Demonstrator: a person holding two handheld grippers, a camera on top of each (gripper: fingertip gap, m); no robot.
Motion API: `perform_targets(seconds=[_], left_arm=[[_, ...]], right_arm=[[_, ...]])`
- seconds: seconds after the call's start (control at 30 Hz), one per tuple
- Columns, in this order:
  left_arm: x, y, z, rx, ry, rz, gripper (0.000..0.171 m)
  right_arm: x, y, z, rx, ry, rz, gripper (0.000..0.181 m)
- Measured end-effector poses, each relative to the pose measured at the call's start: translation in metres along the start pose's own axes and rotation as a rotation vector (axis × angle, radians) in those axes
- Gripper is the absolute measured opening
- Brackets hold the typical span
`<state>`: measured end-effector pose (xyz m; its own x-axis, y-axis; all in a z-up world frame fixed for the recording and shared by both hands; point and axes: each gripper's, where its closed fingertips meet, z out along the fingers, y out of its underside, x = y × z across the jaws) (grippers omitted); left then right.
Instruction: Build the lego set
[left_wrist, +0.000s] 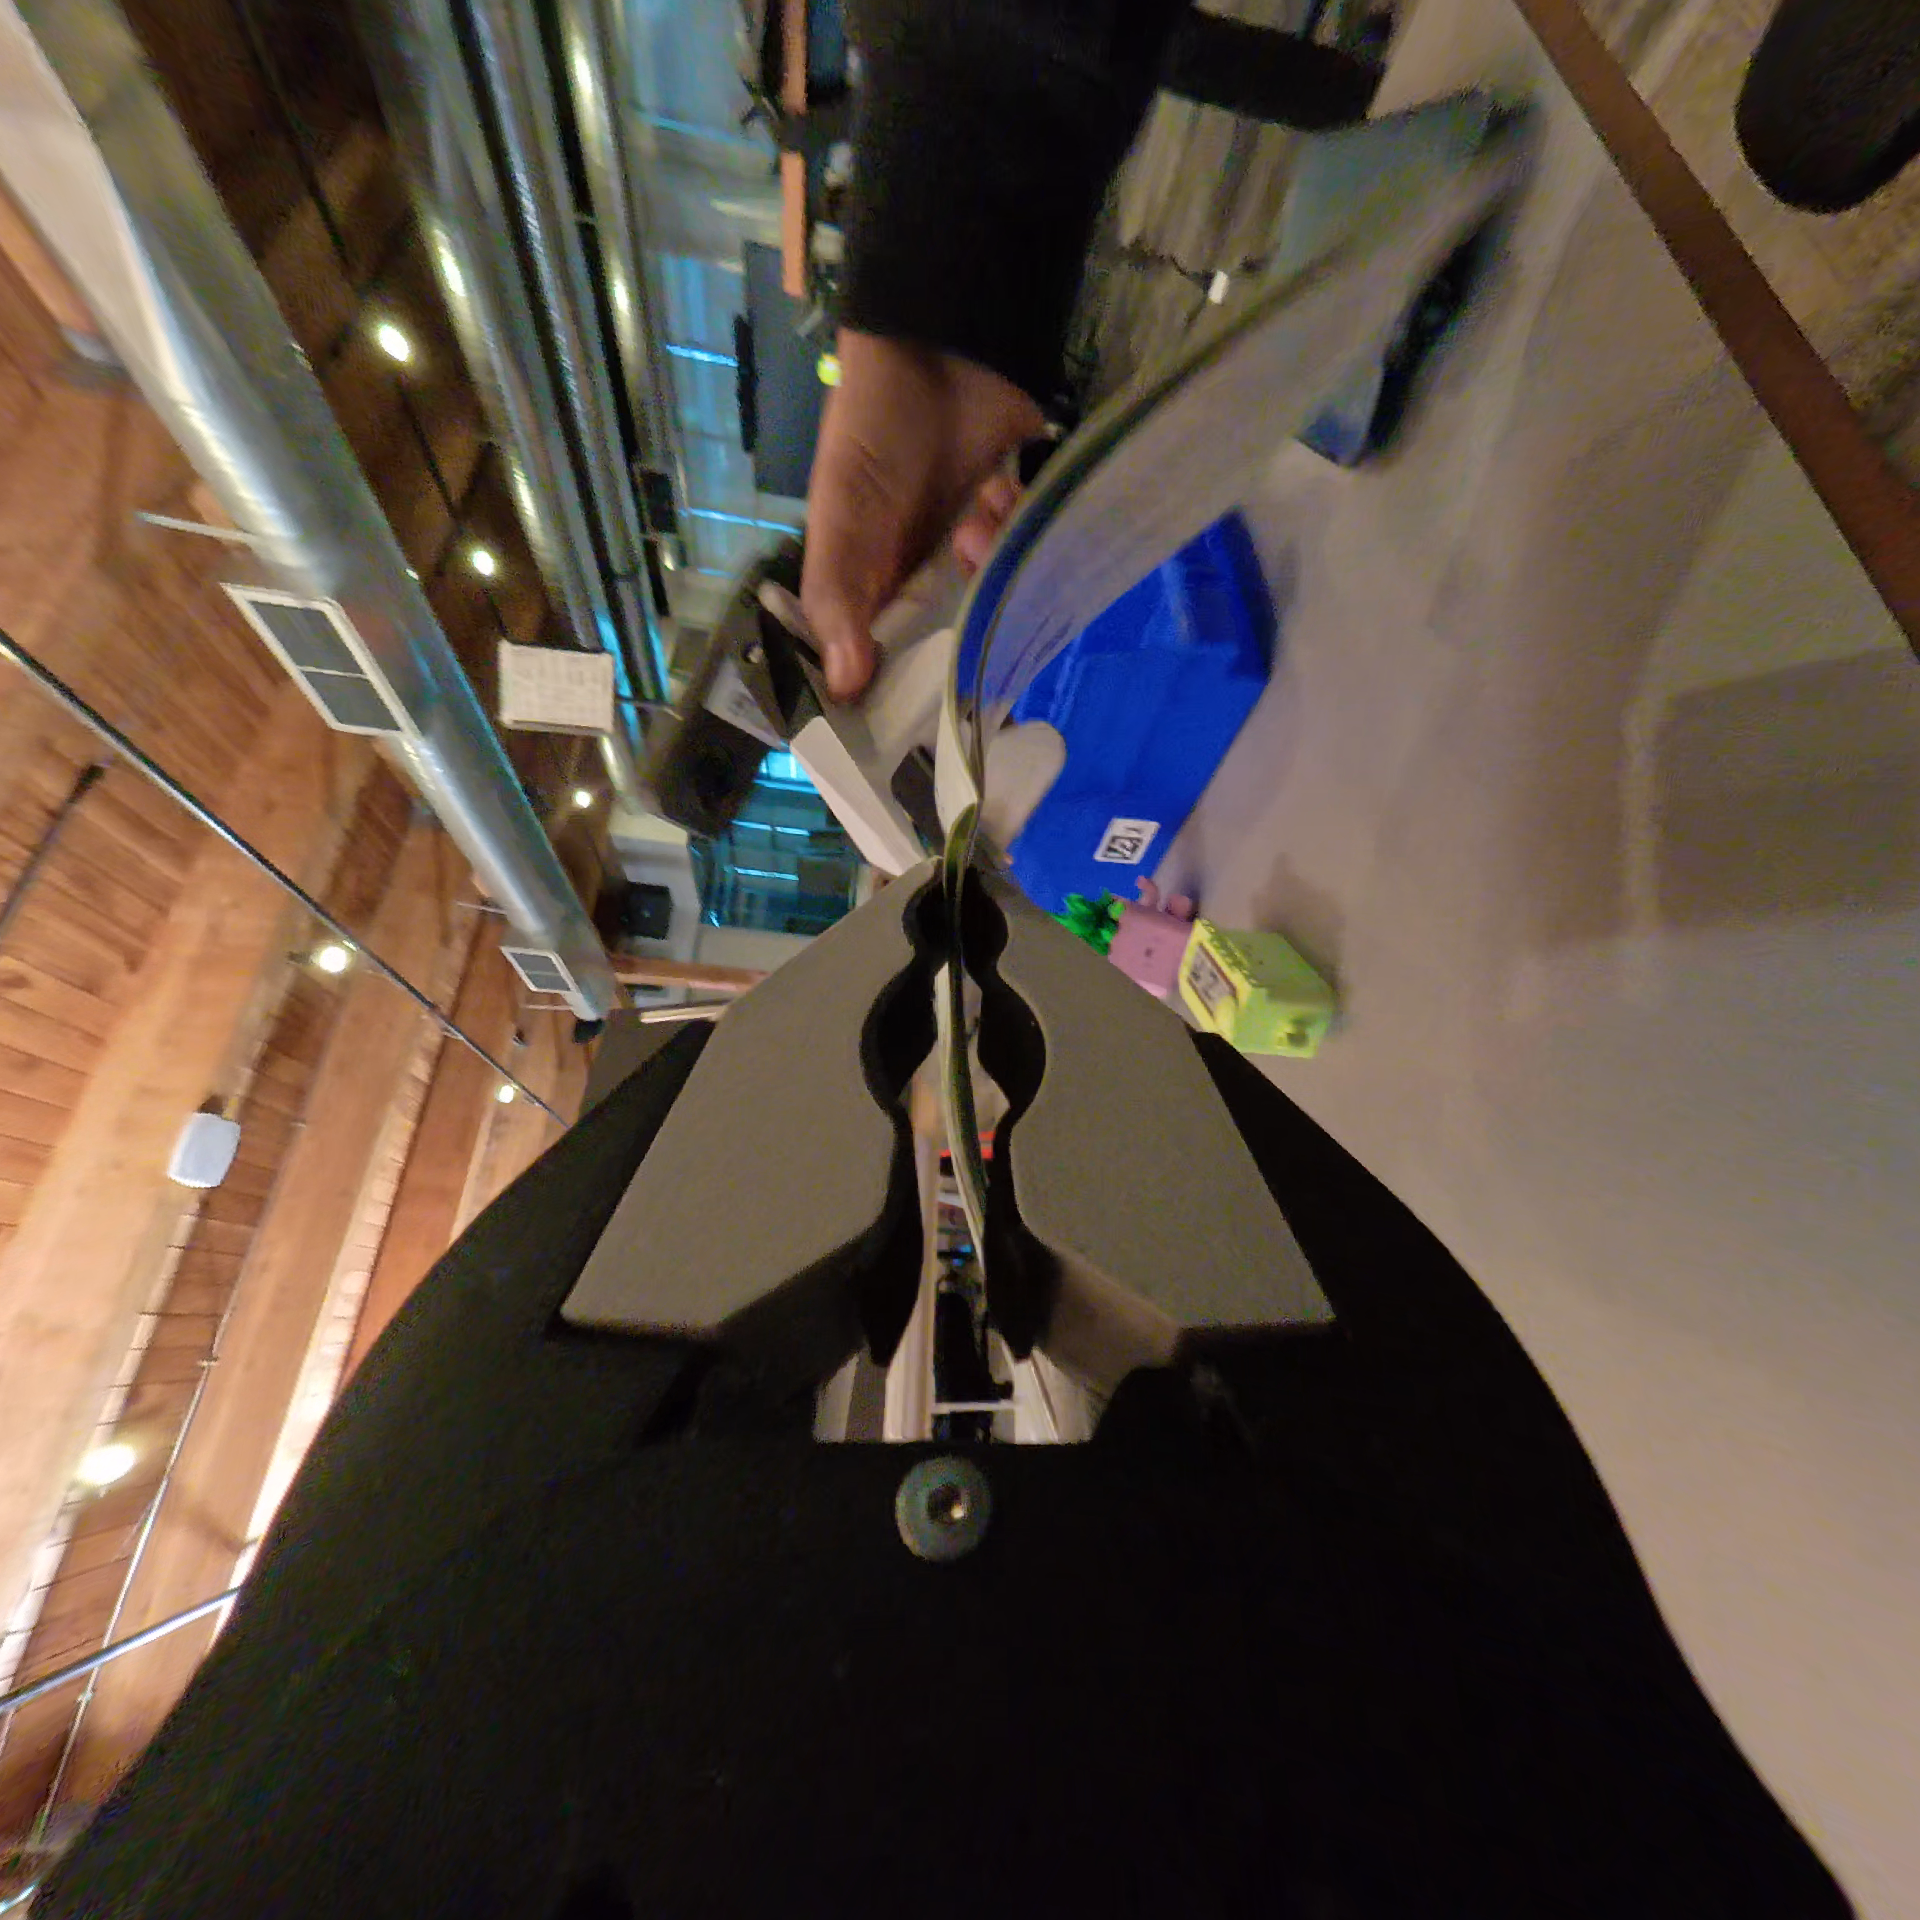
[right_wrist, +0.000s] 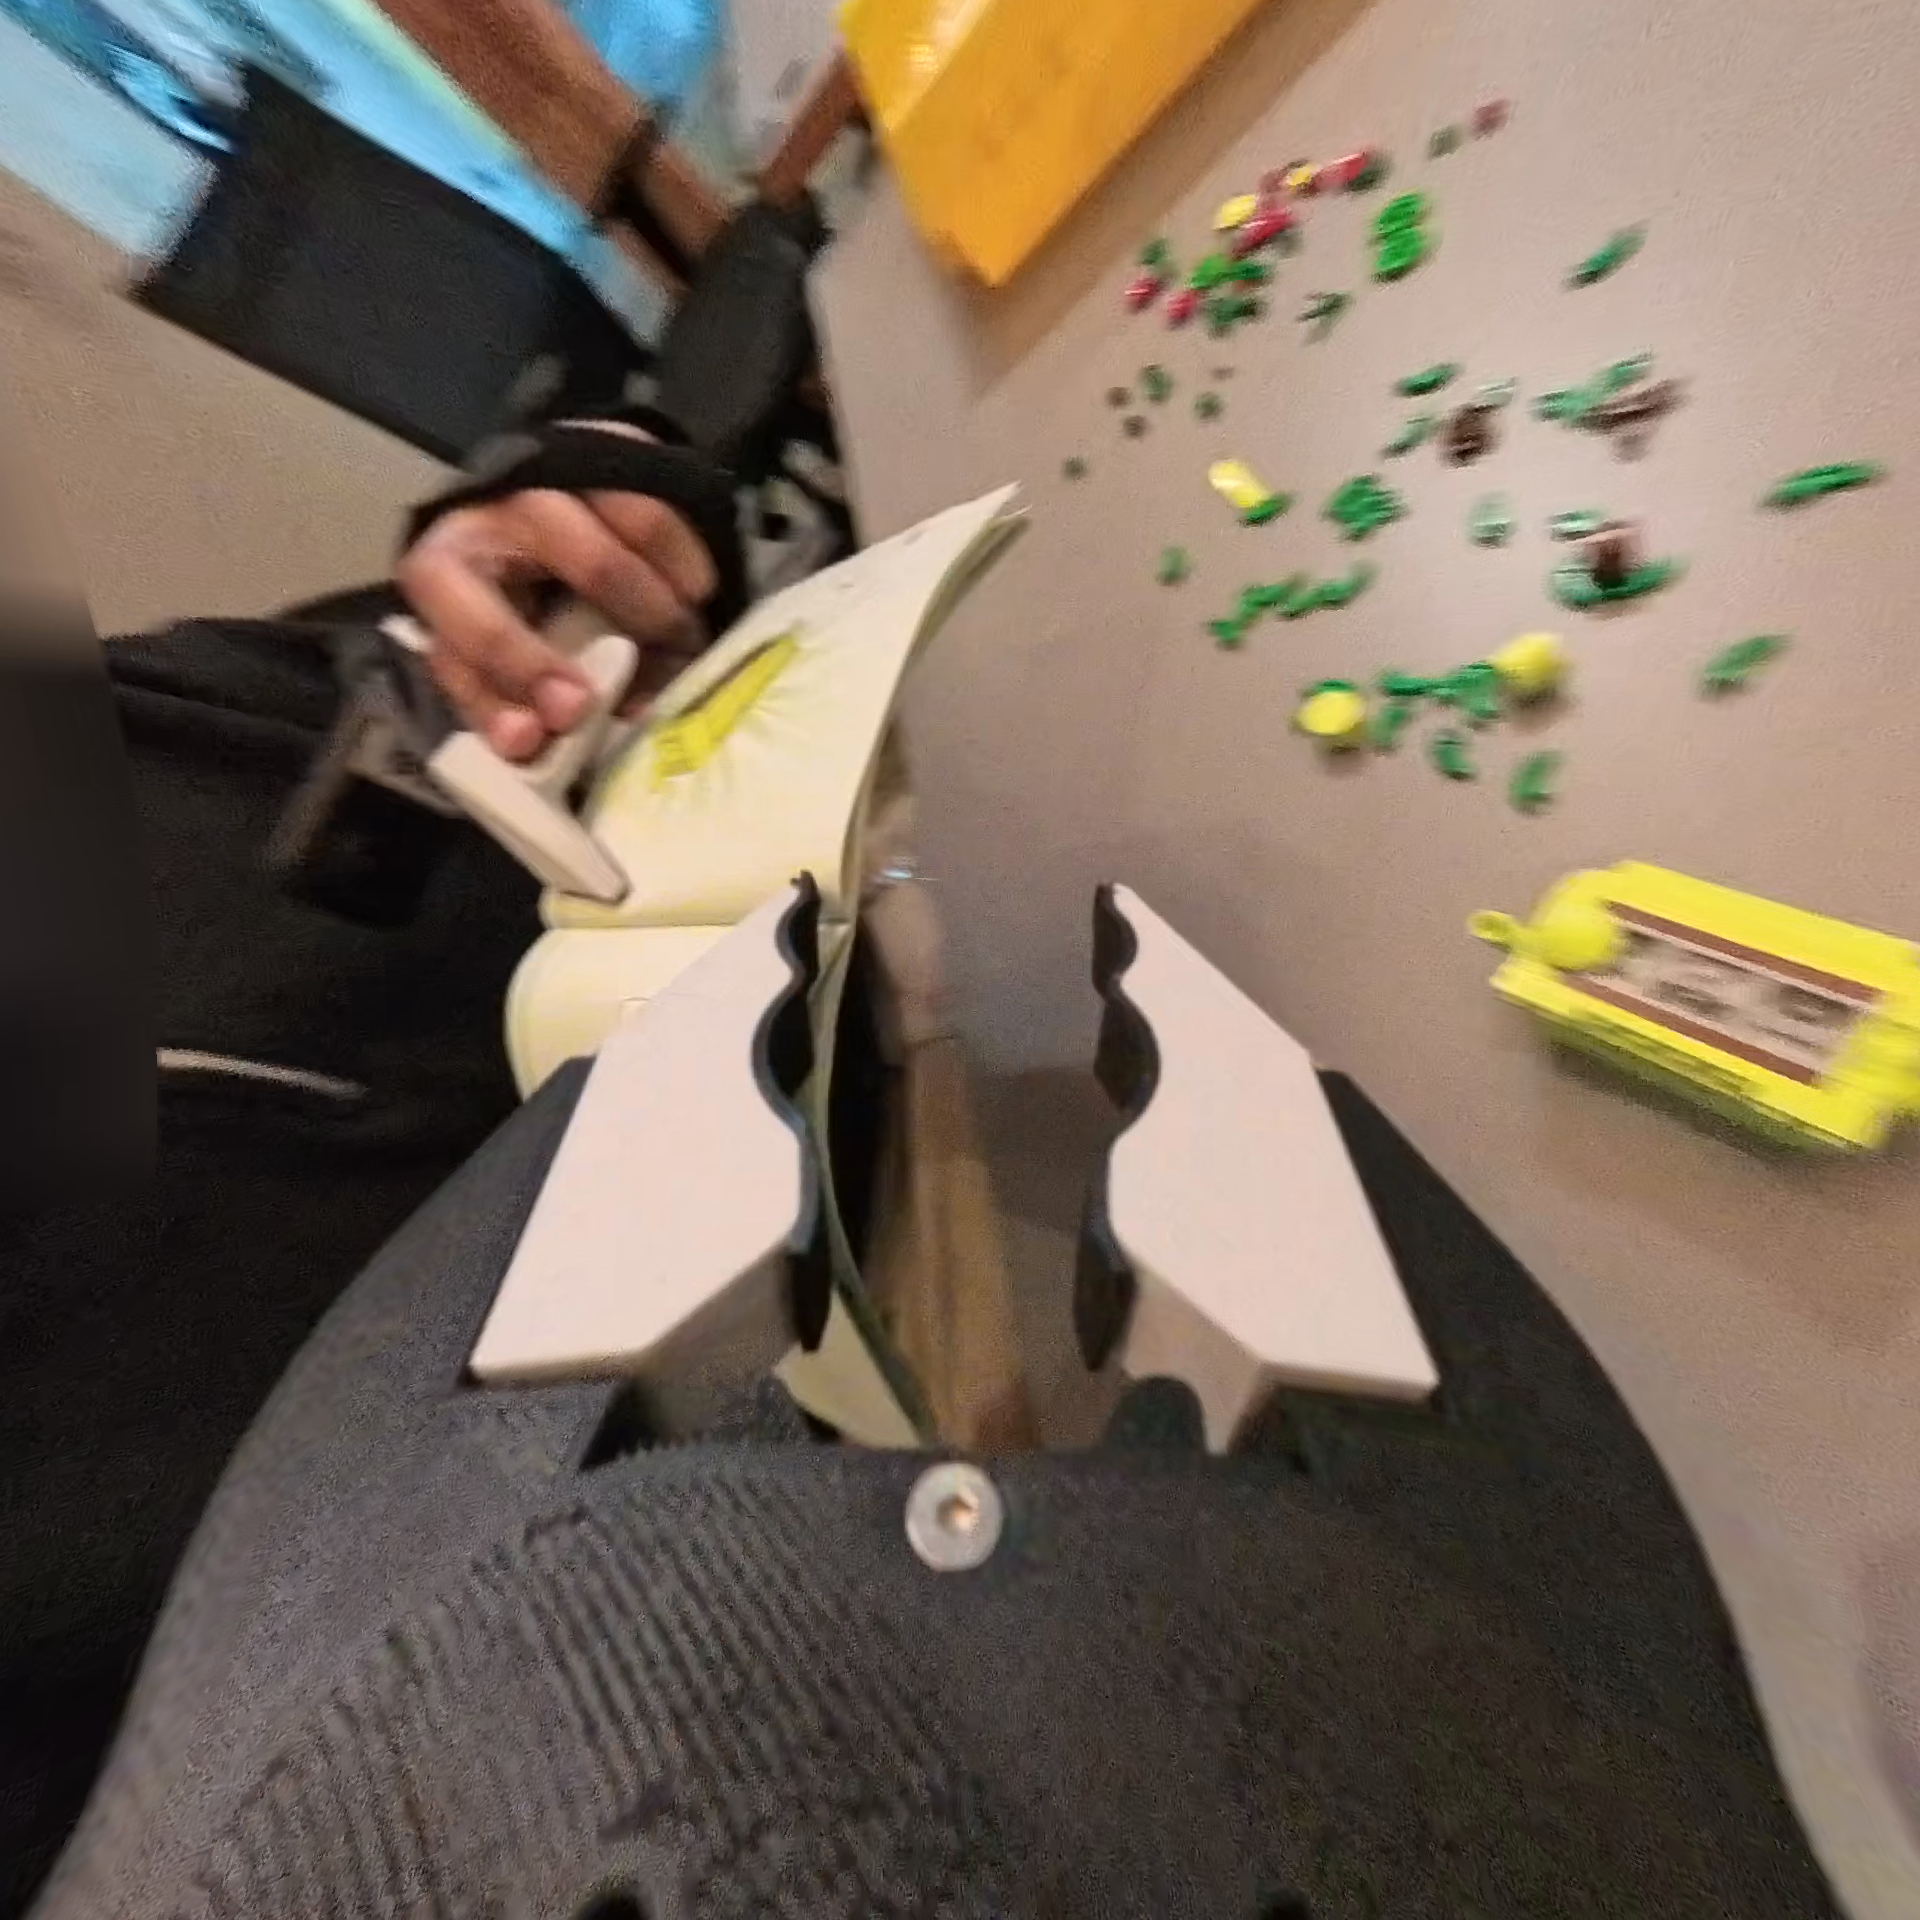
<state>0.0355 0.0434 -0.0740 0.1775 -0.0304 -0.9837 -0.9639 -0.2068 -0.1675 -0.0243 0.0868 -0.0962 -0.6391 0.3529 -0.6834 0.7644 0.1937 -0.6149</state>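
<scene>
My left gripper (left_wrist: 951, 883) is shut on the edge of the instruction booklet (left_wrist: 961, 748), which curves away edge-on from the fingers. In the right wrist view the booklet (right_wrist: 769, 727) stands open and bent. My right gripper (right_wrist: 956, 904) is open, with a page edge running between the jaws against the left finger (right_wrist: 665, 1122). The left gripper (right_wrist: 520, 810), in a hand, shows there pressed on the booklet. The right gripper (left_wrist: 862, 779), in a hand, shows in the left wrist view straddling the booklet. Loose green and yellow Lego pieces (right_wrist: 1403, 582) lie scattered on the table.
A lime-yellow built piece (right_wrist: 1704, 1023) lies right on the grey table (right_wrist: 1143, 727). A yellow box (right_wrist: 1039, 114) stands at the back. A blue box (left_wrist: 1143, 727) and a small pink, lime and green build (left_wrist: 1236, 971) sit beyond the booklet.
</scene>
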Motion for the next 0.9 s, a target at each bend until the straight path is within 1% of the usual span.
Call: perform_targets(seconds=[0.07, 0.1, 0.13, 0.17, 0.23, 0.27, 0.3, 0.33, 0.37, 0.4, 0.43, 0.47, 0.5, 0.53, 0.57, 0.6, 0.63, 0.67, 0.73, 0.77, 0.8, 0.83, 0.87, 0.9], left_arm=[[-0.007, -0.001, -0.006, 0.037, -0.009, 0.003, 0.000], [-0.008, -0.001, -0.008, 0.053, -0.005, 0.005, 0.000], [-0.010, 0.000, -0.009, 0.064, -0.012, 0.006, 0.000], [-0.012, 0.002, -0.010, 0.072, -0.023, 0.002, 0.000], [-0.019, 0.005, -0.011, 0.090, -0.057, -0.015, 0.000], [-0.021, 0.009, -0.010, 0.089, -0.065, -0.024, 0.000], [-0.021, 0.015, -0.008, 0.074, -0.070, -0.027, 0.000], [-0.021, 0.019, -0.006, 0.076, -0.072, -0.023, 0.000], [-0.021, 0.027, -0.004, 0.057, -0.081, -0.027, 0.000], [-0.022, 0.039, -0.001, 0.028, -0.096, -0.037, 0.000], [-0.027, 0.052, 0.001, -0.003, -0.134, -0.059, 0.006], [-0.035, 0.069, 0.003, -0.046, -0.191, -0.102, 0.039], [-0.045, 0.092, 0.004, -0.104, -0.258, -0.164, 0.061], [-0.049, 0.115, 0.005, -0.155, -0.270, -0.246, 0.068], [-0.052, 0.136, 0.005, -0.176, -0.270, -0.359, 0.077], [-0.058, 0.157, 0.005, -0.188, -0.280, -0.493, 0.078], [-0.066, 0.181, 0.006, -0.204, -0.308, -0.637, 0.070], [-0.077, 0.211, 0.008, -0.234, -0.361, -0.785, 0.066], [-0.093, 0.283, 0.017, -0.347, -0.470, -1.087, 0.052], [-0.093, 0.321, 0.027, -0.419, -0.495, -1.224, 0.049], [-0.088, 0.355, 0.041, -0.489, -0.475, -1.335, 0.047], [-0.081, 0.388, 0.055, -0.566, -0.454, -1.429, 0.039], [-0.075, 0.421, 0.065, -0.652, -0.469, -1.507, 0.036], [-0.070, 0.447, 0.074, -0.710, -0.483, -1.575, 0.036]], right_arm=[[-0.033, -0.014, 0.003, 0.050, -0.328, 0.129, 0.066], [-0.047, -0.025, -0.002, 0.091, -0.488, 0.208, 0.068], [-0.051, -0.033, -0.005, 0.116, -0.576, 0.282, 0.064], [-0.048, -0.035, -0.002, 0.106, -0.591, 0.319, 0.060], [-0.040, -0.020, 0.013, -0.011, -0.519, 0.297, 0.052], [-0.039, -0.015, 0.018, -0.067, -0.507, 0.292, 0.048], [-0.043, -0.016, 0.020, -0.091, -0.528, 0.294, 0.042], [-0.044, -0.023, 0.021, -0.084, -0.538, 0.302, 0.029], [-0.040, -0.033, 0.021, -0.061, -0.520, 0.306, 0.004], [-0.035, -0.044, 0.020, -0.044, -0.484, 0.291, 0.000], [-0.027, -0.053, 0.017, -0.037, -0.427, 0.255, 0.000], [-0.018, -0.065, 0.012, -0.026, -0.359, 0.208, 0.000], [-0.007, -0.079, 0.005, -0.009, -0.288, 0.162, 0.000], [0.004, -0.096, -0.004, 0.015, -0.216, 0.118, 0.000], [0.015, -0.116, -0.015, 0.035, -0.141, 0.071, 0.000], [0.027, -0.135, -0.025, 0.036, -0.064, 0.020, 0.000], [0.038, -0.155, -0.036, 0.023, 0.011, -0.035, 0.000], [0.050, -0.177, -0.045, 0.009, 0.080, -0.089, 0.000], [0.070, -0.226, -0.059, -0.017, 0.184, -0.187, 0.000], [0.078, -0.251, -0.063, -0.034, 0.226, -0.240, 0.000], [0.090, -0.275, -0.066, -0.068, 0.285, -0.300, 0.000], [0.105, -0.296, -0.069, -0.116, 0.358, -0.362, 0.000], [0.121, -0.315, -0.070, -0.172, 0.435, -0.413, 0.000], [0.139, -0.332, -0.072, -0.228, 0.507, -0.446, 0.000]])
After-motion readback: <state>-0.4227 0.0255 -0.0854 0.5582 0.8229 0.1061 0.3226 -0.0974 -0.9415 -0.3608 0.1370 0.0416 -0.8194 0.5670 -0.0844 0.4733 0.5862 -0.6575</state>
